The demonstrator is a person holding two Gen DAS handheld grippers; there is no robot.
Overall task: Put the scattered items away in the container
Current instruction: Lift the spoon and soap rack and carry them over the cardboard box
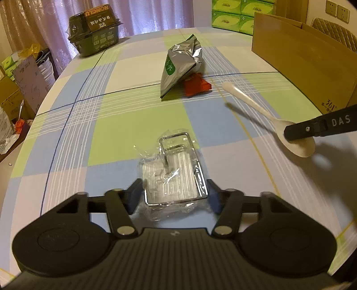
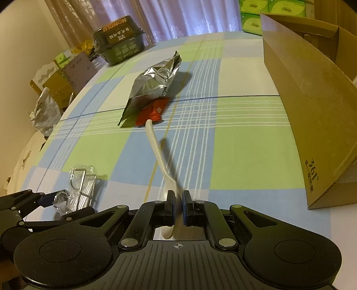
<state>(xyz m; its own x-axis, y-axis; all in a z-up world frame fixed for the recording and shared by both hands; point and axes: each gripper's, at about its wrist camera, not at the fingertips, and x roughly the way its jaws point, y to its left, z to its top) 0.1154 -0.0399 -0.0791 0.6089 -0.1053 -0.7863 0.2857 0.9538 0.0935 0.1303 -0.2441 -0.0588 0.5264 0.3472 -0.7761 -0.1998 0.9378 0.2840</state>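
Worktop [image 1: 138, 125] w/ checked cloth, green/blue/white squares. Left tongs [image 1: 175, 191] spread wide, jaws either side of a clear-wrapped metal rack [image 1: 176, 174]; rack lies flat on cloth, near end between the fingers; cannot tell whether the pads touch the wrap. Right tongs [image 2: 178, 207] closed on a white spoon [image 2: 160, 156]: pads pinch it at the neck, just above the bowl, handle pointing away toward the far items. Left wrist view shows the spoon [image 1: 263, 111] raised off the cloth, own shadow beneath, bowl end under the black right finger [image 1: 312, 129].

Silver foil pouch [image 1: 180, 67] sits mid-worktop, leaning on a red packet [image 1: 197, 85]; both touching. In right wrist view the spoon handle tip overlaps the red packet [image 2: 154, 109]; contact not confirmed. Foil pouch [image 2: 154, 82] well apart from both tongs.

Cardboard box [image 1: 308, 60] at right edge of worktop, flap up, "361°" print on near side; open top seen in right wrist view [image 2: 312, 100]; contents not visible. Dark lidded food tub [image 1: 96, 33] at far left corner. Green tissue packs [image 1: 234, 15] stacked behind the box. Curtains at rear; clutter of cartons beside the worktop, left.
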